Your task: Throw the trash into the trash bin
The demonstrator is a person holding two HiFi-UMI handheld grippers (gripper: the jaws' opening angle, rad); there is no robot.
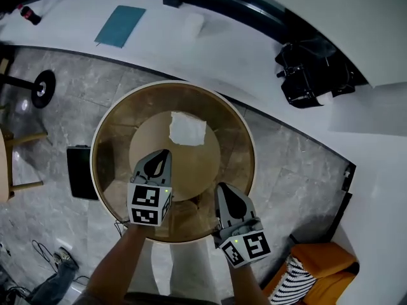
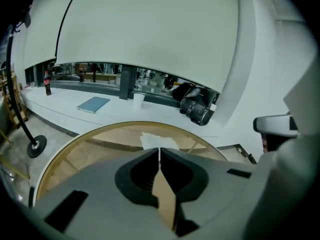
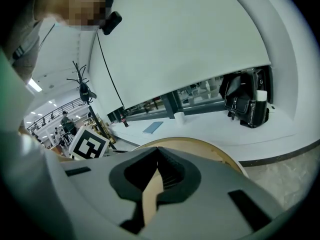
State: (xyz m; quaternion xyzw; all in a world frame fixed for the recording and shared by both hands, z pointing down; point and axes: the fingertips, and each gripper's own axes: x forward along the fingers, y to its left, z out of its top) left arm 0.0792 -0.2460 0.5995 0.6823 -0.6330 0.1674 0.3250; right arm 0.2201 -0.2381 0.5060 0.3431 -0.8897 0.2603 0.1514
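Paper (image 1: 187, 129) on table (image 1: 236, 138) just beyond left hand-held gripper (image 1: 163, 153) | right hand-held gripper (image 1: 224, 189) alongside | both pressed together, empty

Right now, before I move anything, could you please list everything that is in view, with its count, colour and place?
table: one, round, brown wood, centre
paper: one, white, on the table's far half
ledge: one, white, curving behind the table
book: one, teal, on the ledge, left
cup: one, white, on the ledge, right of the book
bag: one, black, on the ledge, right
bottle: one, dark with a red cap, ledge's far left end
box: one, black, on the floor left of the table
seat: one, orange, lower right, bearing a black-and-white striped cushion
left gripper: one, grey, shut, empty, over the table
right gripper: one, grey, shut, empty, over the table's near edge
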